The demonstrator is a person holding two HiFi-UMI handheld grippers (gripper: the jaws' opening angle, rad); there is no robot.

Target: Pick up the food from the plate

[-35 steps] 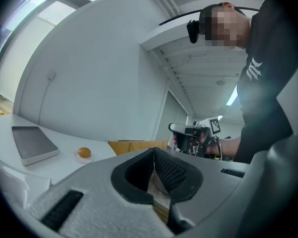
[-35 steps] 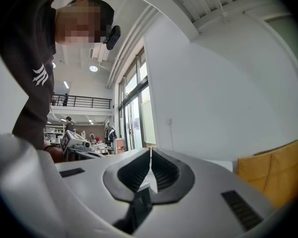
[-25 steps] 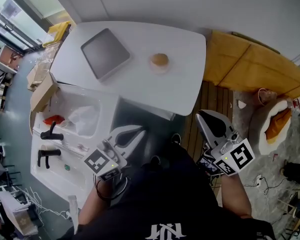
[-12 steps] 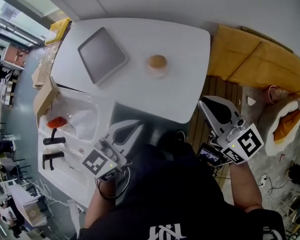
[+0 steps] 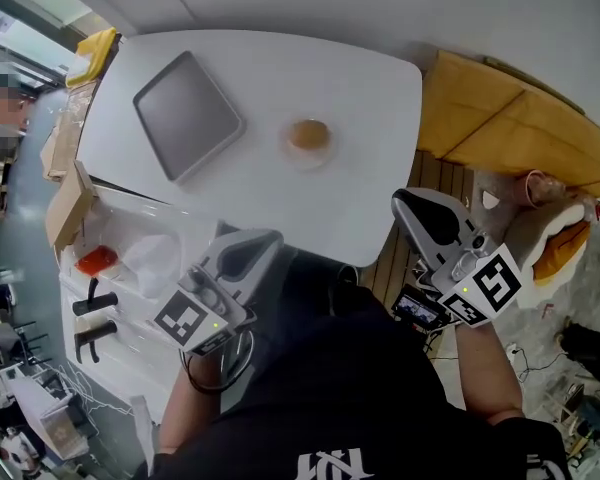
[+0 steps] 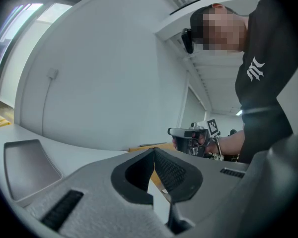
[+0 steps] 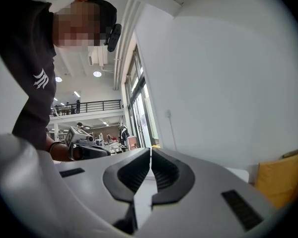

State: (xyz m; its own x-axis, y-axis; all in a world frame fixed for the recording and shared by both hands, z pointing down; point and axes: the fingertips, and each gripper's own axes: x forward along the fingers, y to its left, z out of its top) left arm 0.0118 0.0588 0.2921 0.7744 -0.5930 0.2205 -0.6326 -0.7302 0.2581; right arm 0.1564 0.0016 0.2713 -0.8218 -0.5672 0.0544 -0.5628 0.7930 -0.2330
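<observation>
Holds a left hand-held gripper (image 5: 270, 238) and a right hand-held gripper (image 5: 404, 200) low in front of a black-clad torso (image 5: 330, 398). Stops both short of the near edge of a white surface (image 5: 370, 78), touching nothing on it. Shows, in the left gripper view, ribbed dark pads closed tip to tip with nothing between them. Shows the same in the right gripper view: jaws shut to a hairline seam, empty.

Places the food (image 5: 308, 133), a browned bun-like piece, well ahead of both tools. Puts it forward and to the right of the left hand-held gripper, and forward and to the left of the right one, roughly between the lines of their noses. Rests on a small pale plate (image 5: 326, 153) near the middle of the surface. Looks close to round from the head view, slightly wider across than deep. Leaves any long axis running roughly crosswise to the reach of both hand-held grippers. Offers no distinct end or tip pointing anywhere.

Sets a flat grey tray (image 5: 188, 115) forward and to the left of the left hand-held gripper, well apart from the plate, its sides at an angle to the surface's edges. Catches yellow cushions (image 5: 500, 118) forward and to the right of the right hand-held gripper, beyond the surface's side edge. Aims both noses toward the surface, the two tools well apart from each other.
</observation>
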